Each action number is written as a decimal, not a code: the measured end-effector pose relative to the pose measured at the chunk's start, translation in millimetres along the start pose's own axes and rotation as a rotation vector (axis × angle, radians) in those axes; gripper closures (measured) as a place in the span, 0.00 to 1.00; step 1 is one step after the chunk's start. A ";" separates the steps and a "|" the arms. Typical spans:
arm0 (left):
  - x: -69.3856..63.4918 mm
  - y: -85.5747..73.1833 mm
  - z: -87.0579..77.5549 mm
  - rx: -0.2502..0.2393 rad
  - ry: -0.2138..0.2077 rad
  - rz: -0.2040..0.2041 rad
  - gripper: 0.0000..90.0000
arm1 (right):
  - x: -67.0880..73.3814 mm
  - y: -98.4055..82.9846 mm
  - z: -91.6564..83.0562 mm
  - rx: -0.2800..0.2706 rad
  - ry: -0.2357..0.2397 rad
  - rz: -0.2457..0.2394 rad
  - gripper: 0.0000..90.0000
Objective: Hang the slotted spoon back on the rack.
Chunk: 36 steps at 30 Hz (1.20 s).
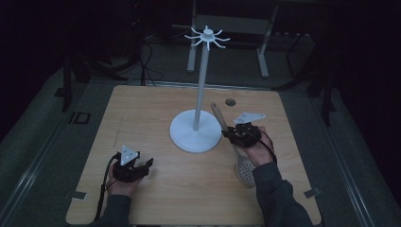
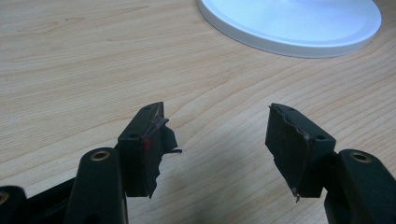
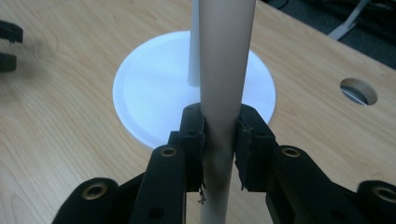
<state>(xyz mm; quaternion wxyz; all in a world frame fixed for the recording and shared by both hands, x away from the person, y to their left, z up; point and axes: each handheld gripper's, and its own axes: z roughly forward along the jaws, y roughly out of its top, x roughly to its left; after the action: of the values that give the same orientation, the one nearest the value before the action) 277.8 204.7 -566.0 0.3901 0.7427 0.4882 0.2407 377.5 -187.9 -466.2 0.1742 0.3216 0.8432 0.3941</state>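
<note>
- Your right gripper (image 3: 219, 154) has its jaws clamped on the pale handle of a slotted spoon (image 1: 222, 120); in the right gripper view the handle runs straight up between the pads and out past the top edge, so its far end is cut off there.
- In the high view the spoon's perforated bowl (image 1: 246, 171) lies on the table (image 1: 156, 113) behind your right jaws, partly covered by your right hand (image 1: 257, 150) and sleeve; the room is dim and the holes are hard to make out.
- Ahead of your right jaws stands the white rack (image 1: 202, 80); its round base (image 3: 154, 93) lies just beyond the pads, and the handle hides part of the post.
- Your left gripper (image 2: 217, 140) has its jaws wide apart with bare wood between them; the pad linings look torn at the edges.
- Ahead of your left jaws, to their right, the rim of the base shows, cut by the top edge.
- A round hole (image 3: 358, 91) in the table sits to the right of your right jaws.
</note>
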 end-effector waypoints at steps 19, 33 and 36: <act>0.6 0.3 -0.9 -0.003 0.001 -0.003 0.42 | 1.9 23.9 -15.2 -0.124 -0.019 0.002 0.82; 0.8 0.4 -1.0 -0.004 0.001 -0.004 0.42 | 6.1 40.7 -21.7 -0.184 -0.031 0.003 0.83; 0.8 0.4 -1.0 -0.004 0.001 -0.005 0.42 | 6.8 44.5 -22.8 -0.190 -0.035 0.002 0.83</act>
<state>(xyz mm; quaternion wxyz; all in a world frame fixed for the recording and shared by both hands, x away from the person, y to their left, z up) 277.6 205.7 -565.1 0.3921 0.7406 0.4894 0.2412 378.1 -174.3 -417.5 0.2183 0.3114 0.7984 0.4668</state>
